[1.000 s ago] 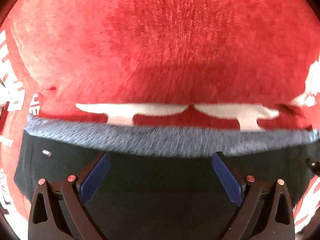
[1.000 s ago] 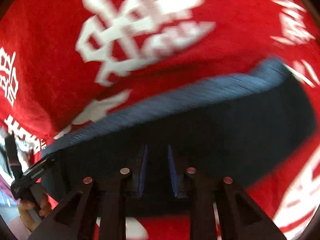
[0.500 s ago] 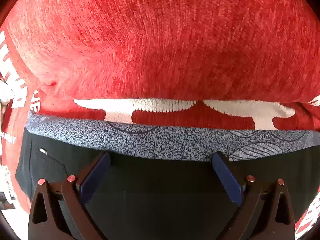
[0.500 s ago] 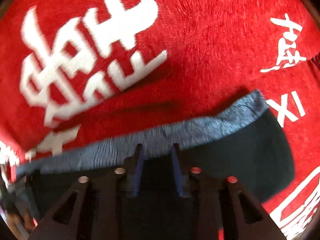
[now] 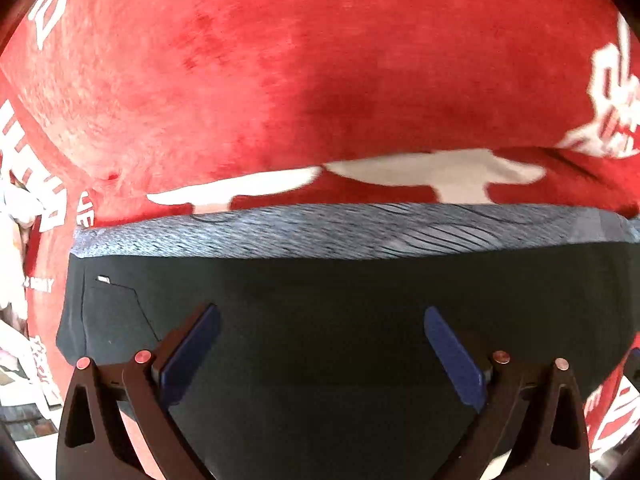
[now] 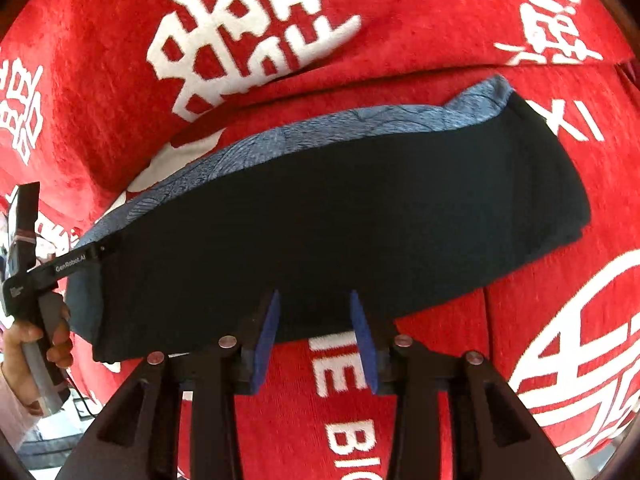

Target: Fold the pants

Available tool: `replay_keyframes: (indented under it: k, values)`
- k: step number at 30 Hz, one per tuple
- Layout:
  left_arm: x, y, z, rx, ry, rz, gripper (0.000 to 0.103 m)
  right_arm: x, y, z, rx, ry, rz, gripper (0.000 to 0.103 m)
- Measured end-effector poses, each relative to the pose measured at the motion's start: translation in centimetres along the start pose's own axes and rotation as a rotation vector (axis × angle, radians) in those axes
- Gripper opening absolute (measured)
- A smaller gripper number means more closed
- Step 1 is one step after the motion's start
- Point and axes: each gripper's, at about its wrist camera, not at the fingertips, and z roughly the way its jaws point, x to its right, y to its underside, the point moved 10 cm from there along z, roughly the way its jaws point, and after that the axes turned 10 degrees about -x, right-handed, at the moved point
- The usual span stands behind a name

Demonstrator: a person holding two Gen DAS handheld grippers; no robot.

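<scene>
Dark folded pants (image 6: 340,208) with a grey-blue patterned waistband (image 6: 360,124) lie flat on a red blanket (image 6: 420,8). My right gripper (image 6: 314,296) hovers over the near edge of the pants. Its jaws are opening, and the fabric lies below the blue pads (image 6: 268,332) without being pinched. In the left wrist view my left gripper (image 5: 320,312) stands wide open above the pants (image 5: 340,280), short of the waistband (image 5: 340,228), with nothing gripped. The left gripper's body (image 6: 28,276), held by a hand (image 6: 20,356), shows at the pants' left end.
The red blanket (image 5: 320,60) with large white characters (image 6: 248,28) covers the whole surface around the pants. A fold in the blanket runs behind the waistband. At the far left edge lie pale, cluttered things (image 5: 16,320) beyond the blanket.
The right jaws have widened and drawn back from over the pants to their near edge. The left gripper has pulled back too, so more of the dark fabric shows beyond its fingers.
</scene>
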Motion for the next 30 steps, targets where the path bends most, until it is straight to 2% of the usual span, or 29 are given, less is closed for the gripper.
replay_keyframes:
  k: [5, 8, 12, 15, 19, 24, 25, 26, 27, 30]
  values:
    - [5.5, 1.4, -1.8, -0.018, 0.047, 0.048, 0.102, 2.6, 0.1, -1.0, 0.006, -0.023, 0.021, 0.041]
    - [10.4, 2.6, -2.7, -0.019, 0.074, 0.113, 0.102, 4.5, 0.7, -0.9, 0.0, -0.04, 0.064, 0.041]
    - [16.6, 3.8, -3.4, -0.022, 0.108, 0.187, 0.102, 8.1, 1.9, -1.8, 0.006, -0.07, 0.152, 0.041]
    - [20.2, 4.3, -3.6, -0.03, 0.136, 0.201, 0.102, 11.2, 1.4, -2.8, 0.052, -0.07, 0.234, 0.041]
    - [23.1, 5.0, -2.5, -0.042, 0.102, 0.221, 0.102, 15.3, -0.4, -3.8, 0.115, -0.093, 0.354, 0.043]
    - [24.0, 5.4, -2.8, -0.048, 0.117, 0.199, 0.102, 17.8, -2.2, -3.5, 0.15, -0.166, 0.468, 0.043]
    - [23.0, 5.1, -2.3, -0.052, 0.117, 0.201, 0.102, 18.1, -2.4, -3.3, 0.148, -0.179, 0.487, 0.041]
    - [23.2, 5.2, -2.5, -0.056, 0.115, 0.205, 0.102, 18.3, -2.4, -3.1, 0.144, -0.187, 0.501, 0.016]
    - [22.4, 5.0, -2.6, -0.051, 0.113, 0.214, 0.102, 18.4, -2.5, -3.1, 0.142, -0.194, 0.509, 0.005]
    - [22.6, 4.8, -3.5, -0.014, 0.112, 0.244, 0.102, 18.2, -2.4, -4.3, 0.174, -0.192, 0.486, 0.005]
